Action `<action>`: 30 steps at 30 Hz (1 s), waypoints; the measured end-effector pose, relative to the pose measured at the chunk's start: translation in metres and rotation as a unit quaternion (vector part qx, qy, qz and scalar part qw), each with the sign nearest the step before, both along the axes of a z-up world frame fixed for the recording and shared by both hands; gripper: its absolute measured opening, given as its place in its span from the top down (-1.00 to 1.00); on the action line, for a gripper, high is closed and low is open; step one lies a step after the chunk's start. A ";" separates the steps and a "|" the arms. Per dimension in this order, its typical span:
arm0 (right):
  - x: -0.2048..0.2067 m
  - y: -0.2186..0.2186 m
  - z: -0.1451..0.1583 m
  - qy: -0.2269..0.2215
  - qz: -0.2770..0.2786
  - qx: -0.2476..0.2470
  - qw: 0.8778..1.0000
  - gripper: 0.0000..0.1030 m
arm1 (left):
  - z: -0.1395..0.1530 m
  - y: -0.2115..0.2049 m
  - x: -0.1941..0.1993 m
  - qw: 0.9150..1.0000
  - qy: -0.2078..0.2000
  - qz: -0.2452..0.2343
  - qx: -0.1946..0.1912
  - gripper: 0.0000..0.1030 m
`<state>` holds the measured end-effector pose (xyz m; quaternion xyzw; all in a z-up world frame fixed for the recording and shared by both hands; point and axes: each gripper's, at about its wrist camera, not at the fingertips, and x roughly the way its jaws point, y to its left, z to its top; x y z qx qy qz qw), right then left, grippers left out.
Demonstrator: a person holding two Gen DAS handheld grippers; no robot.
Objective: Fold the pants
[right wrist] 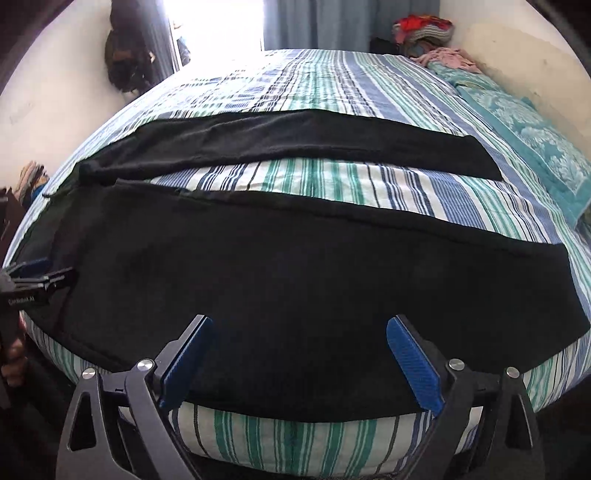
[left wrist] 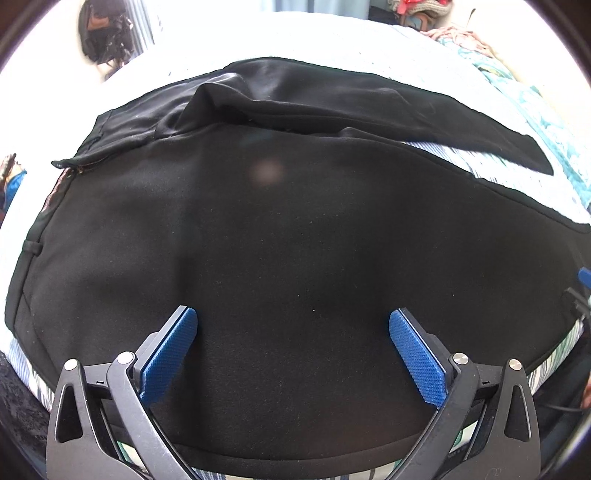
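Observation:
Black pants (left wrist: 280,236) lie spread flat on the striped bed, waistband and zipper at the left, two legs running right. In the right wrist view the near leg (right wrist: 295,280) and far leg (right wrist: 295,144) lie apart with bedsheet between them. My left gripper (left wrist: 293,325) is open and empty, hovering over the near edge of the upper pants. My right gripper (right wrist: 299,332) is open and empty over the near leg's near edge. The left gripper's body also shows at the left edge of the right wrist view (right wrist: 33,284).
The bed (right wrist: 332,74) has a blue, green and white striped sheet. A teal patterned pillow (right wrist: 535,147) lies at the far right. Piled clothes (right wrist: 424,33) sit behind the bed. A dark bag (right wrist: 127,62) hangs on the left wall.

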<state>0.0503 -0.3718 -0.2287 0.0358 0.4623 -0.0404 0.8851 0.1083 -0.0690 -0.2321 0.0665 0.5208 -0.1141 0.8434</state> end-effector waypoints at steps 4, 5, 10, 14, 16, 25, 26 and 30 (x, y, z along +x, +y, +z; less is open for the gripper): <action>0.003 -0.006 -0.009 0.030 0.003 0.013 0.999 -1.00 | -0.001 -0.004 -0.001 1.000 -0.004 0.007 0.009 -0.99; 0.001 -0.010 -0.011 0.029 0.000 0.021 0.999 -1.00 | -0.001 -0.003 -0.001 1.000 -0.005 0.008 0.010 -0.99; -0.007 -0.015 -0.016 0.019 -0.001 0.030 0.999 -1.00 | 0.003 -0.006 0.004 1.000 0.013 0.008 0.020 -0.99; -0.012 -0.018 -0.022 0.008 -0.023 0.044 0.999 -1.00 | 0.023 -0.004 0.006 1.000 -0.001 0.014 -0.002 -0.99; -0.013 -0.018 -0.020 0.009 -0.022 0.043 0.999 -1.00 | 0.039 -0.004 0.008 0.999 -0.029 0.014 -0.016 -0.99; -0.023 -0.027 0.025 -0.057 -0.029 0.059 0.996 -1.00 | 0.057 0.009 0.068 0.993 -0.073 0.080 -0.042 -0.99; -0.024 -0.031 0.028 -0.064 -0.034 0.066 0.995 -1.00 | 0.050 0.012 0.075 0.993 -0.071 0.092 -0.038 -0.99; -0.025 -0.069 0.052 -0.116 -0.072 0.106 0.985 -0.99 | 0.008 0.022 0.095 0.992 -0.037 0.119 -0.008 -0.99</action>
